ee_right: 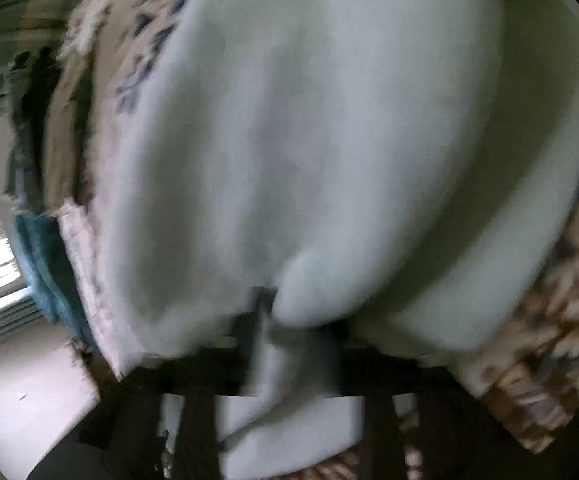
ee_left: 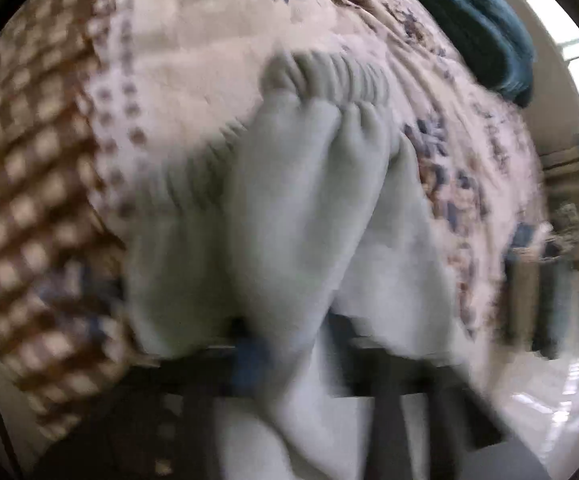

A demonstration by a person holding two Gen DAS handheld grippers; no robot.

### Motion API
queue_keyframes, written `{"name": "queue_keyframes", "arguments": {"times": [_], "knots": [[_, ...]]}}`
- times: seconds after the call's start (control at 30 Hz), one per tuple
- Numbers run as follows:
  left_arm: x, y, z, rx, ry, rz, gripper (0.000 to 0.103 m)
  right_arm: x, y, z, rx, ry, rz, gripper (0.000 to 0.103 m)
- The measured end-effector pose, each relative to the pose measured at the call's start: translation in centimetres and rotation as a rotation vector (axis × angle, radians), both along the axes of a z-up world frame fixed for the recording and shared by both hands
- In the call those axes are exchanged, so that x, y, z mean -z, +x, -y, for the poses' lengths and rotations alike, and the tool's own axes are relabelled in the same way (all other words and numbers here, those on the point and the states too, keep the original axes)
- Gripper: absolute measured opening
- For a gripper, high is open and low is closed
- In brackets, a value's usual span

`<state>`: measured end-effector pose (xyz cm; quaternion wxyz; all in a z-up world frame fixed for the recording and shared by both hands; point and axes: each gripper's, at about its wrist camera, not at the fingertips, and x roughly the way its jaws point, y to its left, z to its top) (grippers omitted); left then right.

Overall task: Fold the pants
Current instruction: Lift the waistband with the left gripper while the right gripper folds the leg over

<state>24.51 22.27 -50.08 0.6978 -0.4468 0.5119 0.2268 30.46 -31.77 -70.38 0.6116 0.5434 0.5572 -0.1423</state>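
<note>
**Two grips on the pants**

Both claws read as clamped on the pale pants, which lie on the patterned quilt. My left gripper pinches fabric near the gathered waistband, which runs ahead of it and up-frame. My right gripper bites a fold with the broad cloth stretching away beyond. I judge the garment's length runs forward from both.
</note>
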Motion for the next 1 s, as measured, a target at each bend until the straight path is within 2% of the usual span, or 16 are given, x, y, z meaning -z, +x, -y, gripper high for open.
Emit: {"name": "queue_keyframes", "arguments": {"times": [0.07, 0.17, 0.27, 0.33, 0.4, 0.5, 0.53, 0.6, 0.67, 0.7, 0.73, 0.77, 0.8, 0.9, 1.0], "knots": [[-1.3, -0.2, 0.0, 0.025, 0.051, 0.003, 0.011, -1.8, -0.1, -0.6, -0.061, -0.058, 0.026, 0.010], [-4.2, -1.3, 0.8, 0.115, 0.107, 0.026, 0.010, -5.3, -1.2, -1.3, -0.123, -0.117, 0.078, 0.009], [-6.3, -2.8, 0.9, 0.142, 0.109, 0.042, 0.010, -8.9, -3.0, -1.1, -0.132, -0.134, 0.108, 0.009], [-7.0, -4.4, 0.3, 0.152, 0.115, 0.031, 0.010, -10.2, -3.6, -1.0, -0.141, -0.144, 0.107, 0.009], [-6.0, -5.1, -0.5, 0.146, 0.116, -0.001, 0.010, -10.1, -4.3, -1.3, -0.168, -0.135, 0.082, 0.009], [-2.0, -5.7, -1.4, 0.121, 0.054, -0.084, 0.014, -7.3, -5.3, -1.7, -0.263, -0.157, -0.009, 0.009], [-1.1, -5.9, -1.4, 0.117, 0.051, -0.100, 0.021, -5.4, -5.2, -1.8, -0.302, -0.161, -0.083, 0.010], [-0.1, -6.0, -1.0, 0.118, 0.051, -0.152, 0.031, -3.0, -5.1, -1.8, -0.324, -0.130, -0.163, 0.018], [-0.4, -6.7, -0.5, 0.105, 0.026, -0.158, 0.035, -2.6, -4.7, -1.6, -0.339, -0.096, -0.162, 0.028], [-0.8, -6.7, 0.0, 0.122, 0.034, -0.170, 0.048, -3.2, -4.7, -1.5, -0.346, -0.086, -0.131, 0.033], [-1.4, -6.6, 0.8, 0.156, 0.056, -0.181, 0.072, -3.9, -4.6, -1.4, -0.345, -0.085, -0.097, 0.052], [-1.8, -6.5, 1.4, 0.178, 0.065, -0.192, 0.085, -4.6, -4.7, -1.1, -0.339, -0.089, -0.066, 0.072], [-2.4, -6.3, 2.5, 0.203, 0.065, -0.183, 0.092, -5.7, -5.0, -0.6, -0.332, -0.097, -0.030, 0.078], [-4.1, -5.3, 5.7, 0.279, 0.111, -0.137, 0.093, -8.6, -6.3, 2.8, -0.259, -0.139, 0.002, 0.080], [-5.4, -2.8, 10.9, 0.419, 0.157, -0.080, 0.100, -10.5, -8.2, 9.3, -0.059, -0.206, 0.035, 0.080]]}}
